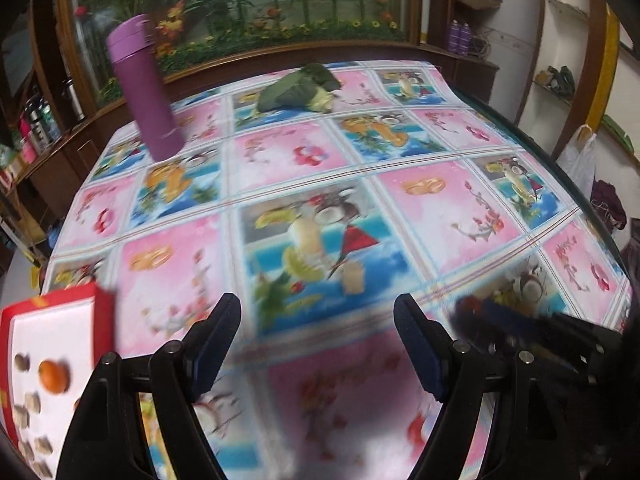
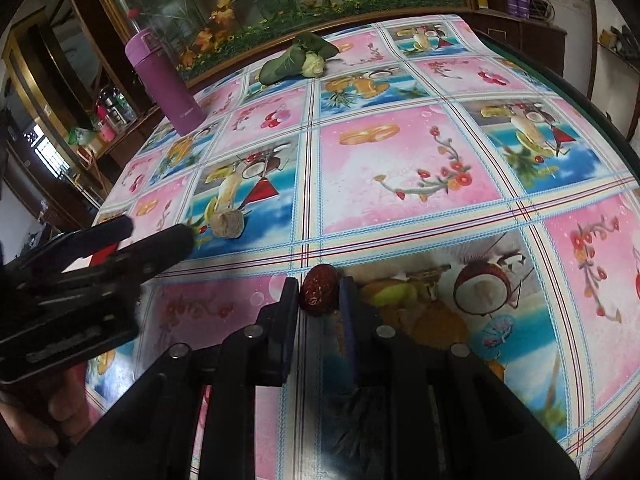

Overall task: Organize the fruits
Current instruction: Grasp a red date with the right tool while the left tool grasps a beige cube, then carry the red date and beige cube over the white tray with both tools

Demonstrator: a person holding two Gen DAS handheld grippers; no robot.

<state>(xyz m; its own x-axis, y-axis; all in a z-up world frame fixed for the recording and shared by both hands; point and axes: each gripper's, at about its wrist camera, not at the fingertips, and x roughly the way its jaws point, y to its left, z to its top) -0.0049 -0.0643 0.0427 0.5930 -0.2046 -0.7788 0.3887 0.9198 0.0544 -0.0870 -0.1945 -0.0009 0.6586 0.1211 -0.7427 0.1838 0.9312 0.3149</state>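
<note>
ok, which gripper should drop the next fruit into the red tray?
Right. The right gripper is already shut on a red date. The left gripper is open and empty, though it sits nearer the red tray.

A flower-painted glass panel (image 1: 240, 8) in dark wooden cabinetry (image 1: 472, 64) backs the table (image 2: 592, 112).

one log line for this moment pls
right gripper: shut on date | left gripper: open, empty | box: holds orange

Home dining room, patterned tablecloth (image 2: 400, 152), purple flask (image 2: 168, 84), wooden cabinets (image 1: 52, 168)
</note>
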